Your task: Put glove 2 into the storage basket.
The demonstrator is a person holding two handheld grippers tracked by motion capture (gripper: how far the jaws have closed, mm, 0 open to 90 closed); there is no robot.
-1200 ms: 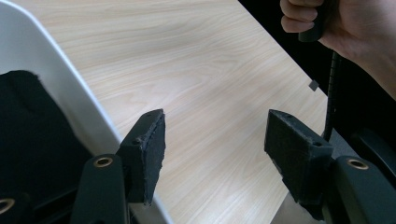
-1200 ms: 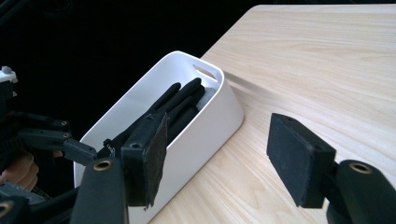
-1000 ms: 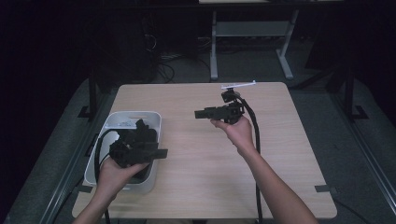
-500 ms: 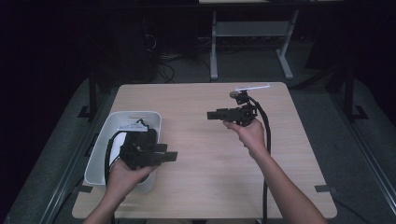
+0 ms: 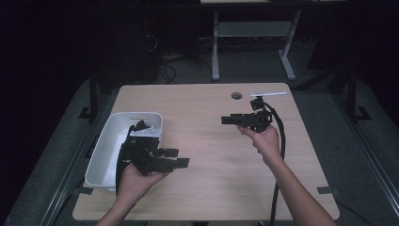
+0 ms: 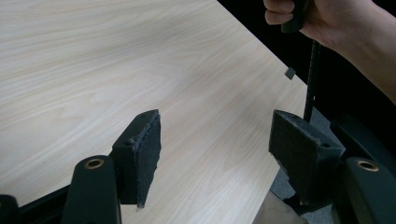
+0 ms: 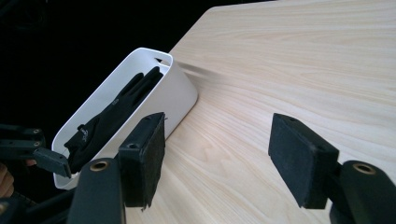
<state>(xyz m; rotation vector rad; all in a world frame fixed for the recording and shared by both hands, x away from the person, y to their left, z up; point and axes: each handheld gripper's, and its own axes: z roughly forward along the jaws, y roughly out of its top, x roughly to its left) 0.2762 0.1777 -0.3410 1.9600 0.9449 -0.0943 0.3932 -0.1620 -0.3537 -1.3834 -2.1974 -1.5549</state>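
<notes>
A white bin (image 5: 106, 150) stands at the left of the wooden table (image 5: 207, 188). A black glove (image 5: 139, 128) lies in the bin; in the right gripper view the glove (image 7: 116, 109) lies along the bin's (image 7: 180, 95) inside wall. My left gripper (image 5: 178, 157) hovers just right of the bin and points right. Its jaws are open with bare table (image 6: 93, 70) between them (image 6: 217, 158). My right gripper (image 5: 227, 120) is held right of centre and points left, open and empty (image 7: 219, 156).
A round hole (image 5: 236, 95) and a thin white strip (image 5: 268, 94) lie near the table's far right edge. The right gripper's black cable (image 5: 281, 141) trails back along the forearm. A metal stand (image 5: 215, 47) rises beyond the table on the dark floor.
My left hand has moved from above the bin to the right and nearer, over the table. The right hand has drifted to the right and a little nearer. Both stay open.
</notes>
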